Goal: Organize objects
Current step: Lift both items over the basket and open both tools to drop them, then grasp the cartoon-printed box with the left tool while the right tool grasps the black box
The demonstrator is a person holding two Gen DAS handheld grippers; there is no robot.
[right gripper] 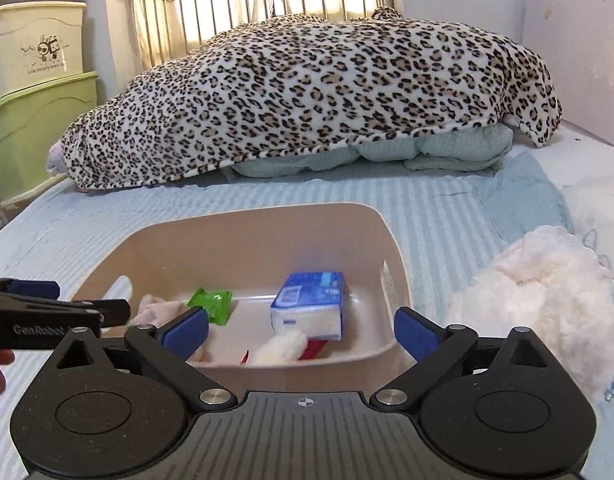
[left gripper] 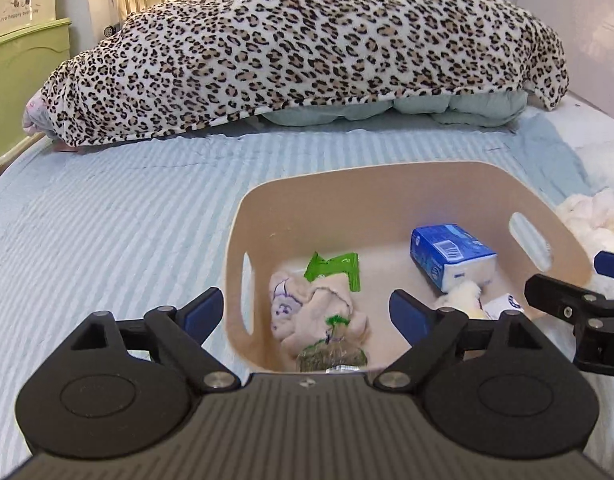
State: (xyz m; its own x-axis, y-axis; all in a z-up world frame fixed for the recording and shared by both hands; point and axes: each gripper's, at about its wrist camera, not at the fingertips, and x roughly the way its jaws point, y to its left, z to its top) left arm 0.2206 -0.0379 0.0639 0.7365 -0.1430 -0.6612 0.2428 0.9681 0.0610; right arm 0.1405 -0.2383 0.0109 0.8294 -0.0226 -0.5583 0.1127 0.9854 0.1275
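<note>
Both your left gripper (left gripper: pixel 303 312) and right gripper (right gripper: pixel 301 330) gape empty over the bin (right gripper: pixel 243 228); fetch the fluffy cloth (right gripper: pixel 547 280) next.

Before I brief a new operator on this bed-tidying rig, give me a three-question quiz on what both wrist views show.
1. True or false: the blue tissue pack lies inside the beige basket.
2. Which item sits outside the basket? A) green packet B) fluffy white cloth C) tissue pack
3. Fill in: the left claw and right claw are both ____, holding nothing.

Key: 1 true; 2 B, it lies on the striped bedcover right of the basket; 3 open.
</note>
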